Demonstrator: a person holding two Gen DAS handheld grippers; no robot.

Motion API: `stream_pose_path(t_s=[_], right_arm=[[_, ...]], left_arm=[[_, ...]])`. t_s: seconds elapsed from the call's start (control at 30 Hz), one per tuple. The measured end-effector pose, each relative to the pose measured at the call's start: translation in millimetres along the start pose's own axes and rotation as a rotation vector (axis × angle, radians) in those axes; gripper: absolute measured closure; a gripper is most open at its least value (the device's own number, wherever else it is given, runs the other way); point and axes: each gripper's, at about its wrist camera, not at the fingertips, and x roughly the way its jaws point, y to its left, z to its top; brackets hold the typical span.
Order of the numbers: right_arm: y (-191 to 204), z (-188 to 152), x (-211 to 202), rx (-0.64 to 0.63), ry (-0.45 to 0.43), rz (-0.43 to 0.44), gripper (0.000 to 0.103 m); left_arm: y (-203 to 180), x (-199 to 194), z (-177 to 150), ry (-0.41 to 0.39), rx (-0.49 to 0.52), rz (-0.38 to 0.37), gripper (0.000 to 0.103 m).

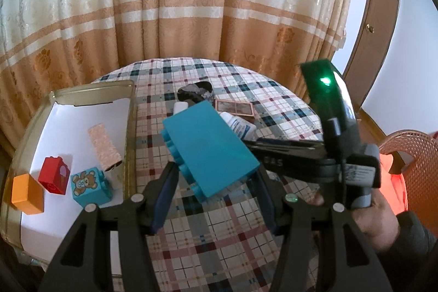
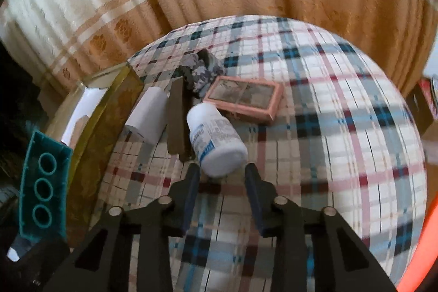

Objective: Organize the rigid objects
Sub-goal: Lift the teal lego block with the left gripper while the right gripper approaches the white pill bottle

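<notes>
Worktop covered in plaid cloth [image 1: 224, 231], curtain [image 1: 191, 4] hanging behind it. Left gripper [image 1: 216, 171] pinches a large teal building block [image 1: 210, 152], one finger on each long side. The block is lifted clear of the cloth and tilted, its studs facing down and to the left. It sits just right of the gold-rimmed tray [image 1: 130, 133]. From the right gripper's camera the hollow underside of the block shows at the far left, with three round tubes in a row. The tray stands at the left of the worktop and has a white floor. It holds an orange block [image 1: 27, 194], a red block with an ice-cream picture [image 1: 54, 178], a teal cube with a teddy bear [image 1: 89, 186] and a pale textured roll [image 1: 104, 145]. The three blocks stand in a near row; the roll lies just beyond the cube. Right gripper [image 2: 221, 171] is closed on a white pill bottle [image 2: 216, 138]. The bottle lies on its side on the cloth with its cap pointing away, and the fingertips bracket its near end. Left of the bottle and touching it lies a dark brown flat bar [image 2: 176, 122], then a white cylinder [image 2: 150, 116] beside the tray wall. Beyond the bottle are a pink-framed flat box [image 2: 243, 97] and a mottled grey lump [image 2: 199, 75], too blurred to name. The person's hand [image 1: 377, 220] grips the right gripper's handle. An orange woven chair [image 1: 410, 149] stands at the far right.
</notes>
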Motion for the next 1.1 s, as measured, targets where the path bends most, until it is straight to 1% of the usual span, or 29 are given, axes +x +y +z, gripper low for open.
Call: stream_pose_path(t_s=[0.03, 0.1, 0.27, 0.4, 0.6, 0.77, 0.87, 0.9, 0.93, 0.97, 1.0, 1.03, 1.1], right_arm=[[-4, -3, -2, 0.028, -0.004, 0.005, 0.075], [-9, -7, -6, 0.070, -0.010, 0.021, 0.076], [-5, -12, -10, 0.082, -0.007, 0.012, 0.076], [-7, -22, -20, 0.125, -0.010, 0.063, 0.076], [-7, -30, -36, 0.106, -0.034, 0.045, 0.076], [-1, -24, -40, 0.028, -0.047, 0.025, 0.076], [-1, -15, -42, 0.005, -0.077, -0.019, 0.075], [0, -11, -42, -0.003, -0.083, -0.017, 0.072], [2, -4, -40, -0.015, -0.088, -0.017, 0.062], [4, 1, -37, -0.029, -0.091, -0.019, 0.055], [8, 9, -33, -0.060, -0.095, -0.016, 0.041], [12, 13, -30, -0.086, -0.098, -0.014, 0.036], [22, 21, -22, -0.155, -0.098, -0.015, 0.036]], left_arm=[[0, -1, 0, -0.002, 0.000, -0.002, 0.048], [0, -3, -1, -0.004, -0.003, -0.008, 0.048], [3, -10, -3, -0.017, -0.011, -0.006, 0.048], [8, -15, -3, -0.030, -0.018, 0.008, 0.048], [13, -14, -5, -0.021, -0.037, 0.009, 0.048], [10, -15, -5, -0.029, -0.022, 0.008, 0.048], [12, -15, -5, -0.027, -0.029, 0.003, 0.048], [13, -14, -5, -0.027, -0.032, 0.004, 0.048], [13, -14, -4, -0.027, -0.032, 0.005, 0.048], [13, -15, -4, -0.027, -0.032, 0.006, 0.048], [13, -15, -4, -0.028, -0.032, 0.008, 0.048], [13, -16, -4, -0.028, -0.030, 0.009, 0.048], [13, -17, -4, -0.031, -0.022, 0.018, 0.048]])
